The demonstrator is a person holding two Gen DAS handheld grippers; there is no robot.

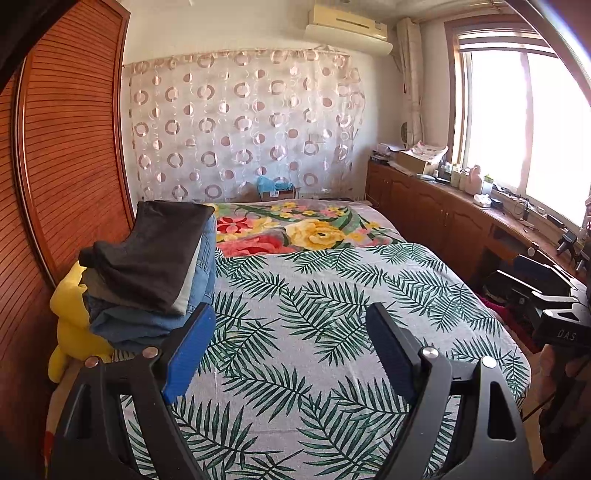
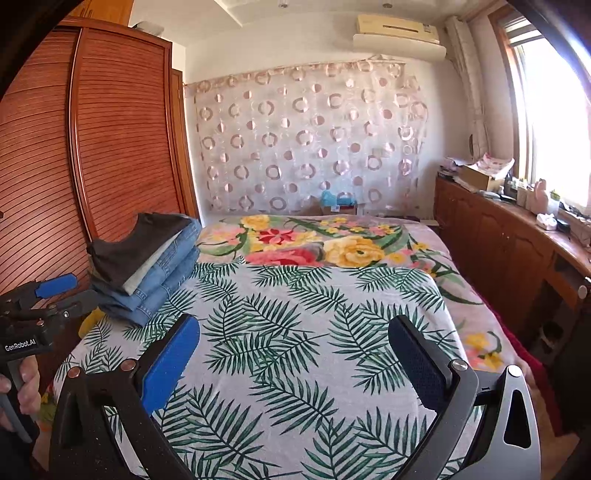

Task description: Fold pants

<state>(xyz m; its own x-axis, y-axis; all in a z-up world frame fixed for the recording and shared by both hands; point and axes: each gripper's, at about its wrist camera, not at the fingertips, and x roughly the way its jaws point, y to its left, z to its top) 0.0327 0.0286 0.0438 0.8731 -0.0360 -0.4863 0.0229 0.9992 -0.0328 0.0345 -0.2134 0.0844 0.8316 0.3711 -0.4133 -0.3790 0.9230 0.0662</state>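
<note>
Clearly tilted pants stack [image 1: 155, 266], lengthwise up-bed

Bedspread [image 1: 332, 295]: pale grey, green fern-leaf print; blanket [image 1: 295, 225]: red, yellow, pink flowers; stack of pants [image 1: 155, 266]: charcoal top, pale grey layer, blue denim below; yellow cloth [image 1: 70, 317]; wardrobe [image 1: 70, 147]: reddish-brown slats; curtain [image 1: 240, 125]: sheer, pink ring pattern; gripper pads [image 1: 188, 350]: blue

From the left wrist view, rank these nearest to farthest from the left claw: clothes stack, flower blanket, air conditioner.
1. Clothes stack, just ahead of the open left claw, on its left.
2. Flower blanket, mid-bed, straight ahead.
3. Air conditioner, high on the far wall.
</note>
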